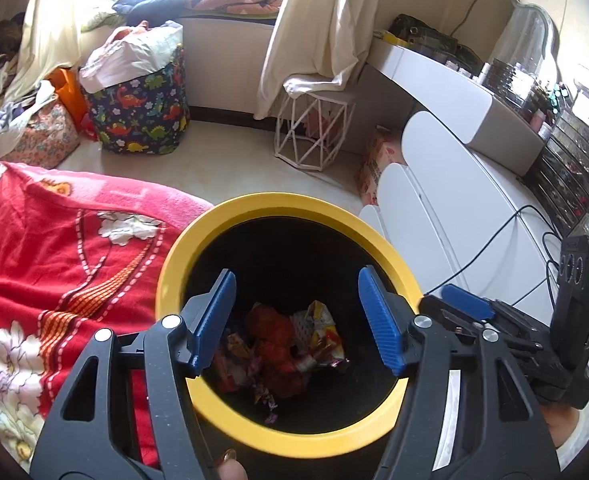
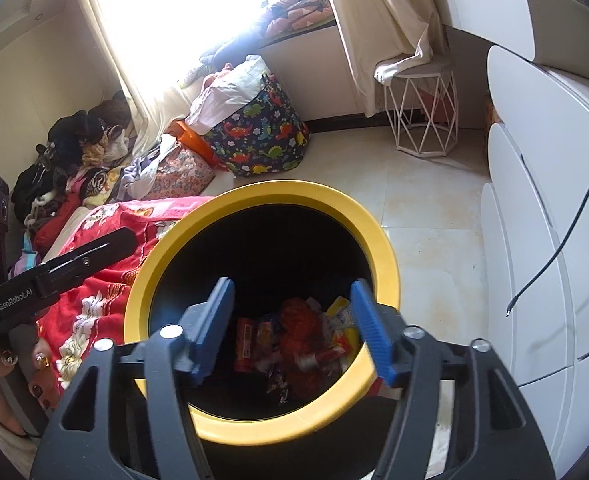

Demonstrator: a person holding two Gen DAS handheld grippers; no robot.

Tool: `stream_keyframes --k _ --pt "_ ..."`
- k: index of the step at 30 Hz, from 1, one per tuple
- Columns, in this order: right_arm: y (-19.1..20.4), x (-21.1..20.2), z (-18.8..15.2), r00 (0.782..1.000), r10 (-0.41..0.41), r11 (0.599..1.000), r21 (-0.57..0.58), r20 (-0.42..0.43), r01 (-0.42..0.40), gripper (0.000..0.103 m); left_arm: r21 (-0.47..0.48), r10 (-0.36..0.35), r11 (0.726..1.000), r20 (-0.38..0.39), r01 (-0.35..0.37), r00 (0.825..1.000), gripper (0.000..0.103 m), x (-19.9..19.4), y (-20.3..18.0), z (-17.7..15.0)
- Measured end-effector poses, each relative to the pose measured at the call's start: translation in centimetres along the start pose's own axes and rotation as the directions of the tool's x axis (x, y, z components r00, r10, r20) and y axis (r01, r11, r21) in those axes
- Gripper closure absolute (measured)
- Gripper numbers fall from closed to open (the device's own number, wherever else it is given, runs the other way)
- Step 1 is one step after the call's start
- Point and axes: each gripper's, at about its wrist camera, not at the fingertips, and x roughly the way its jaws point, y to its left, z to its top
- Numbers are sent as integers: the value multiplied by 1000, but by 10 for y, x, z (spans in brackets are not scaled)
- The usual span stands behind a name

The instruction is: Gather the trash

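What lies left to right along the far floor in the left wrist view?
Floral bag → dinosaur bin → wire stool → pink carton → white cabinet.

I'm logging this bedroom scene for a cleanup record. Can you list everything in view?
trash bin: one, black with yellow rim, on floor beside bed
wrappers: several, red and yellow, at bin bottom
blanket: one, red floral, on bed
dinosaur basket: one, dark blue, by window
wire stool: one, white, under curtain
drawers: white, right side
cable: one, black, hanging over drawers
left gripper: blue pads, open over bin
right gripper: blue pads, open over bin
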Motion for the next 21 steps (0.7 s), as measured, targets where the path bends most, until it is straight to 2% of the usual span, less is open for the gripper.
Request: stream_keyframes --k 4,6,14,16,17,21 --pt "4 -5 -2 1000 -18 1000 -11 23 19 29 -18 21 1000 21 -21 1000 36 -11 8 -4" --pt "9 -7 -2 999 -24 999 -29 37 25 25 -27 34 999 35 -34 999 27 -19 13 -6" --pt "34 -15 -5 996 -22 993 -112 89 32 14 -61 91 994 98 -86 991 25 -54 32 -13" --pt "43 -17 -7 996 -10 990 -136 94 22 12 -72 106 993 112 -99 988 13 -63 38 -15" --pt "47 -18 -8 995 -9 989 -145 98 23 10 -76 116 991 122 -107 986 11 -68 41 -17" --pt "65 -25 -11 990 -7 982 -187 139 33 7 -78 139 989 139 -129 980 11 -82 49 -24"
